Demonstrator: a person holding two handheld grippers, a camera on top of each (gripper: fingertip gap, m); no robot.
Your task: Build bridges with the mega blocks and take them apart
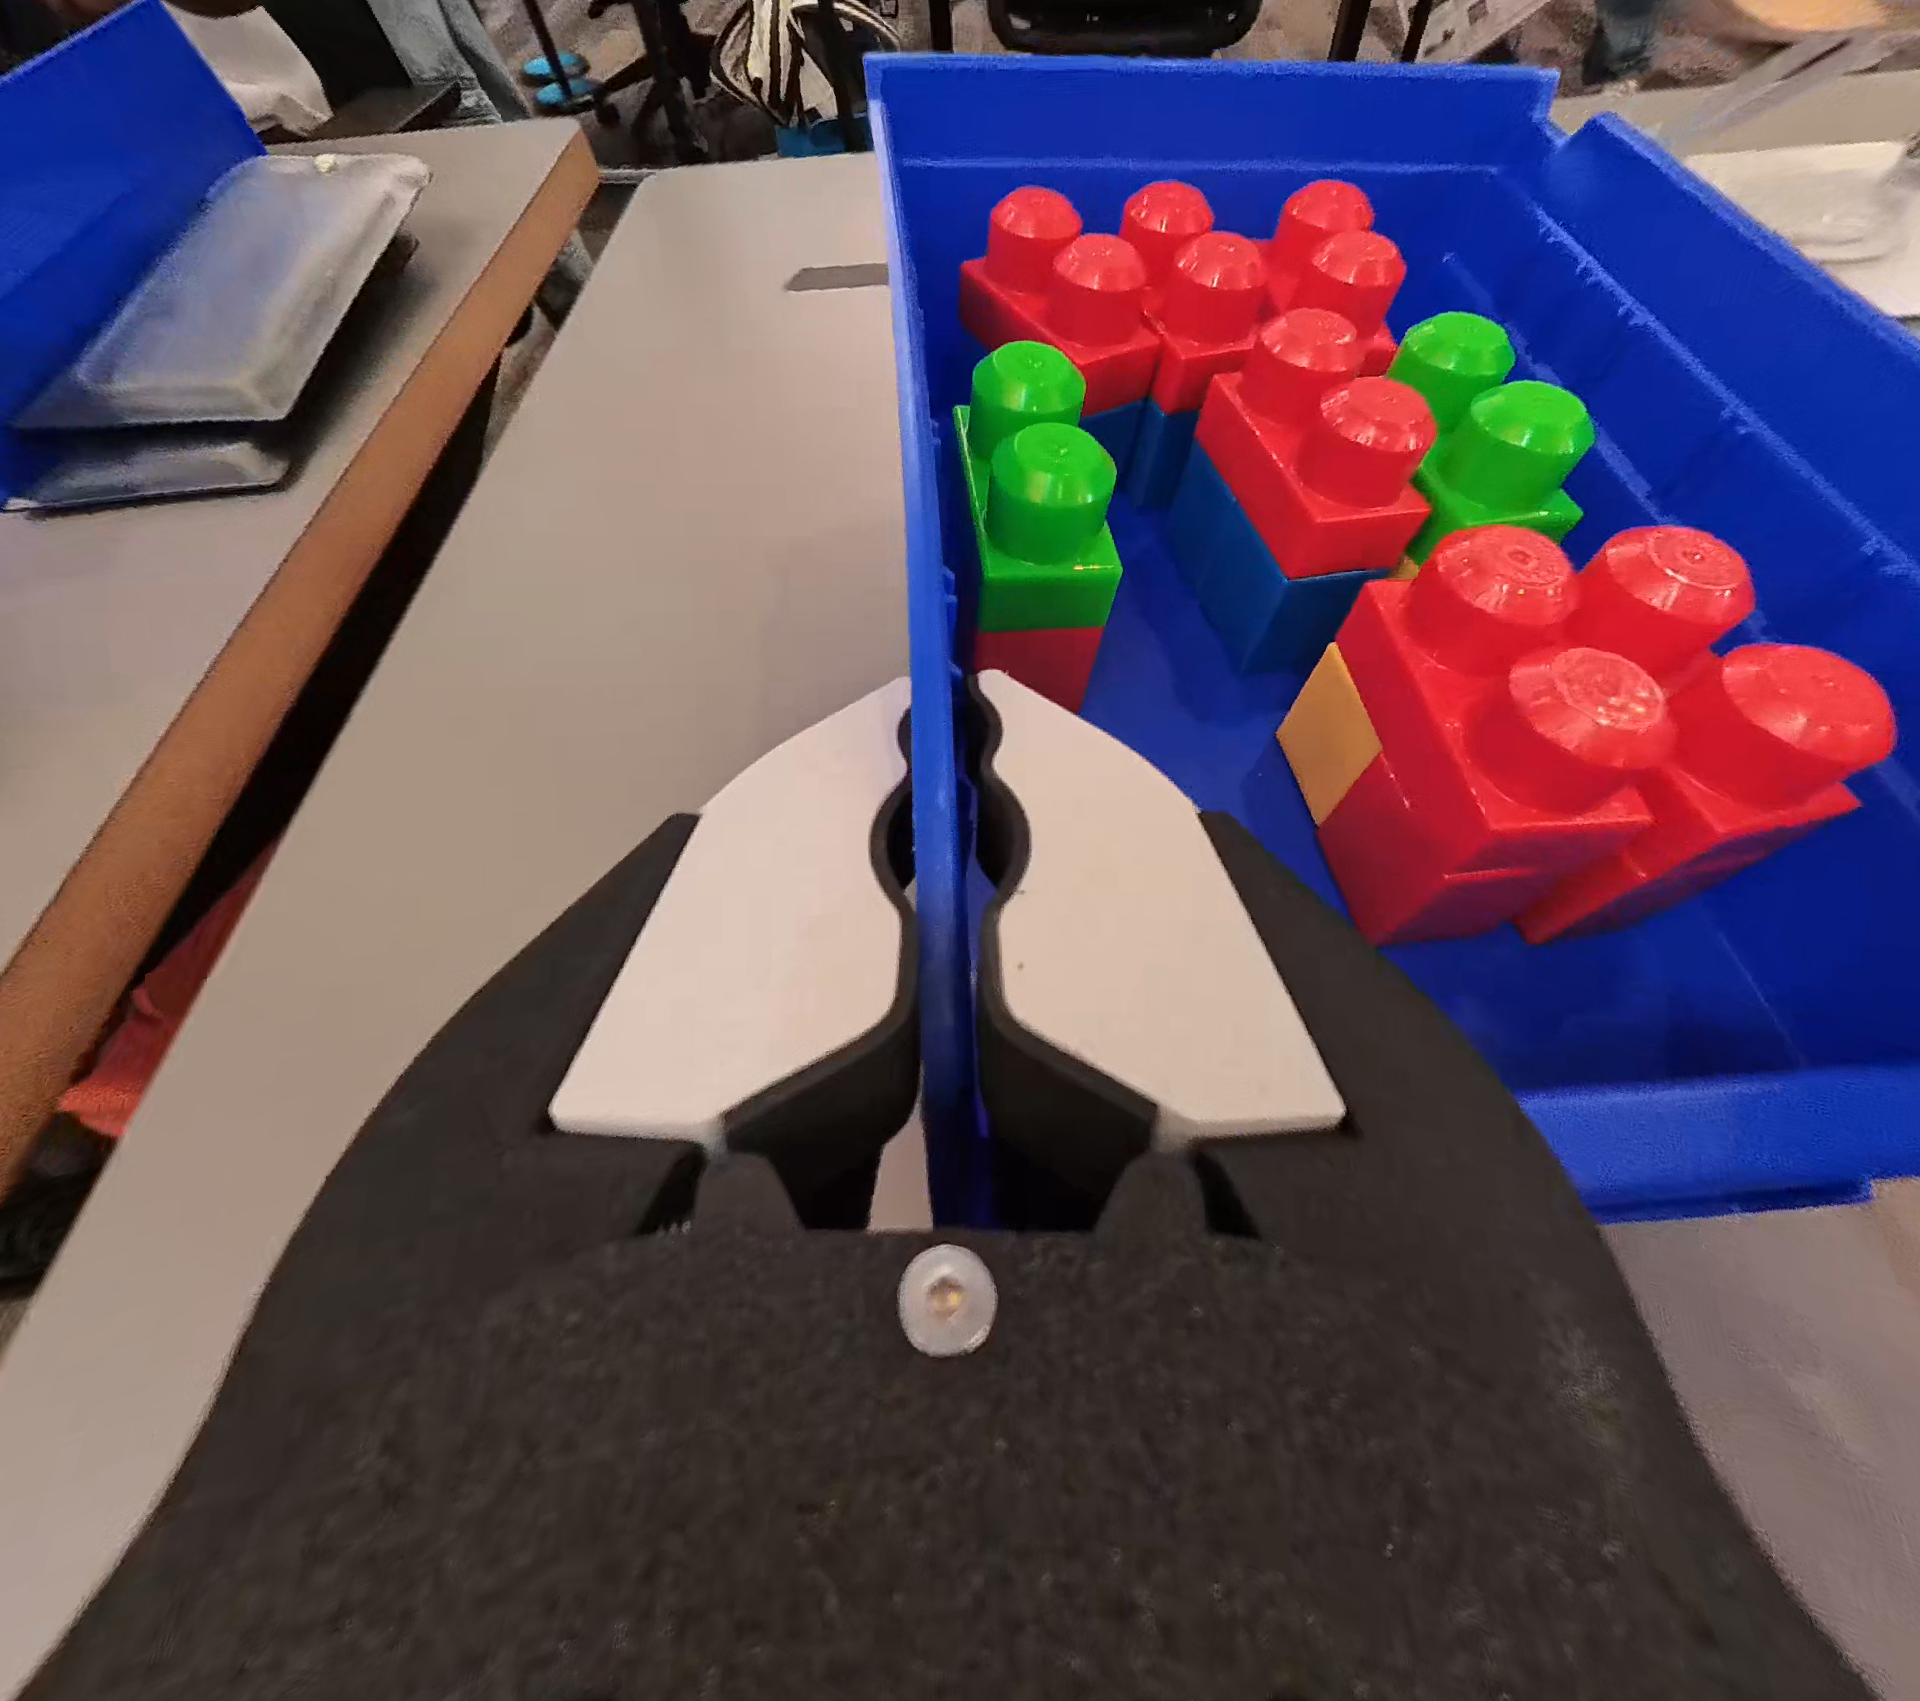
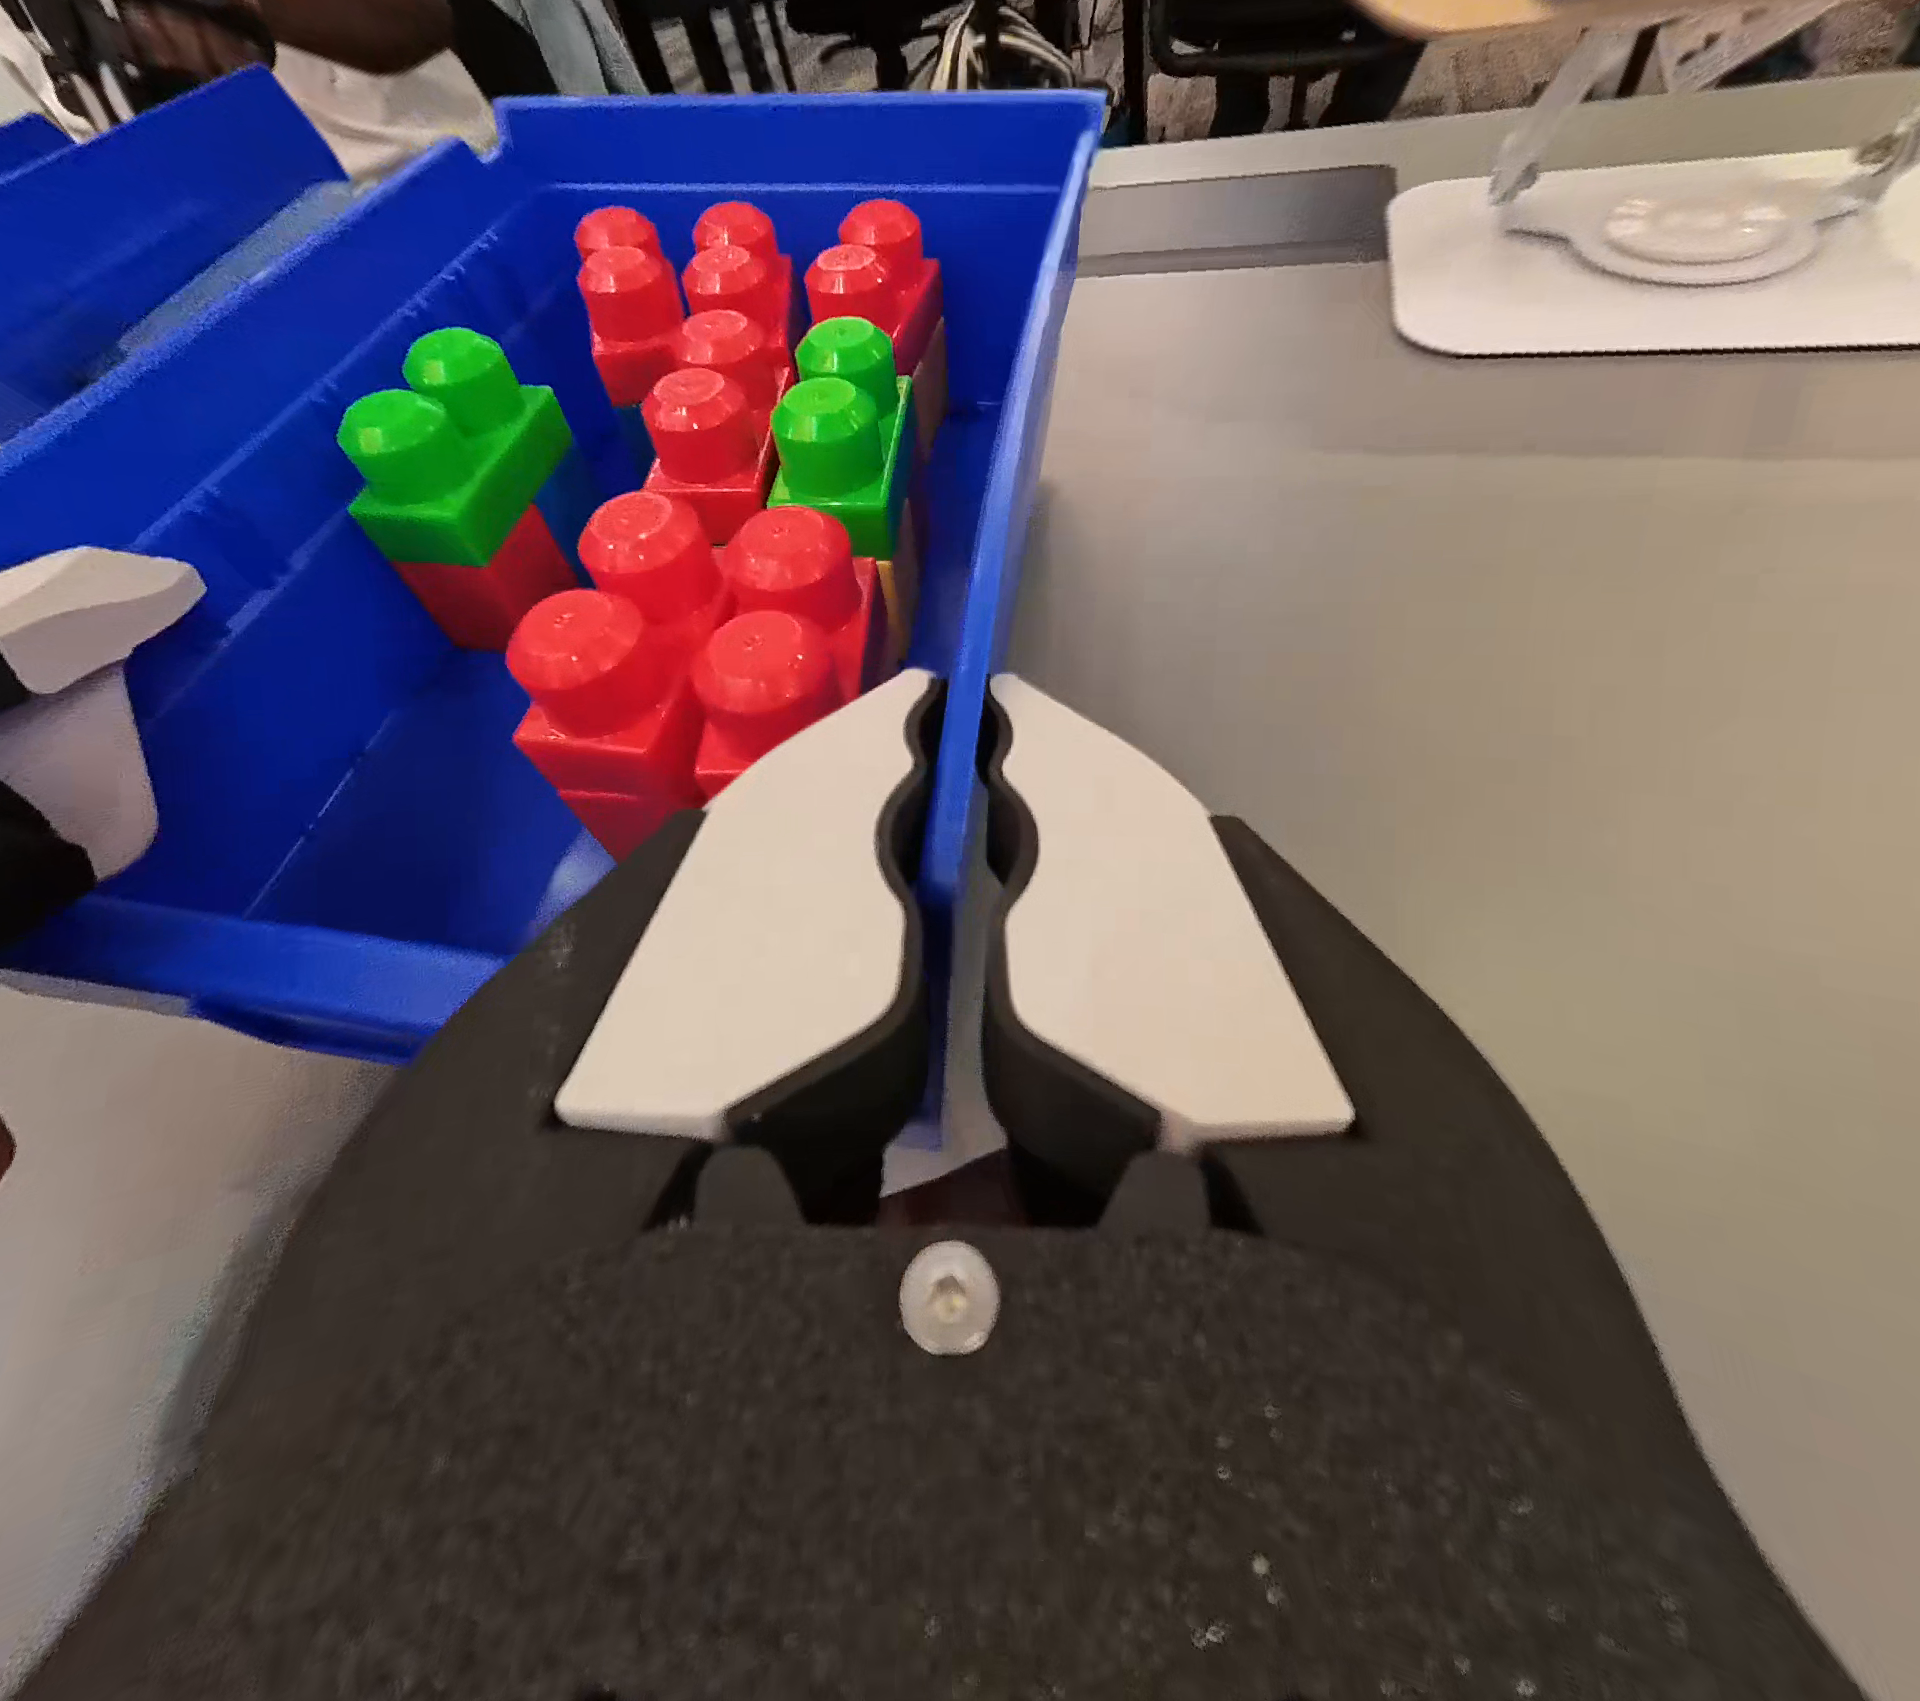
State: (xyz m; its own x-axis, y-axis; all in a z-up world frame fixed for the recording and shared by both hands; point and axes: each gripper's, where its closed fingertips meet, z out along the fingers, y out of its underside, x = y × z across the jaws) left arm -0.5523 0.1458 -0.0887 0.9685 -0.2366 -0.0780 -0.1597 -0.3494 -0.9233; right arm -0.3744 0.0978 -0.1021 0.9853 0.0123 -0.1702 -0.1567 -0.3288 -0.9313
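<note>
A bin [image 1: 1195,113] sits on the worktop [image 1: 665,508], with stacked mega blocks [image 1: 1299,446] standing inside it. The left hand-held gripper [image 1: 943,695] straddles the bin's left wall; the right hand-held gripper [image 2: 961,695] straddles its right wall. A second bin [image 1: 104,176] lies further left.
</note>
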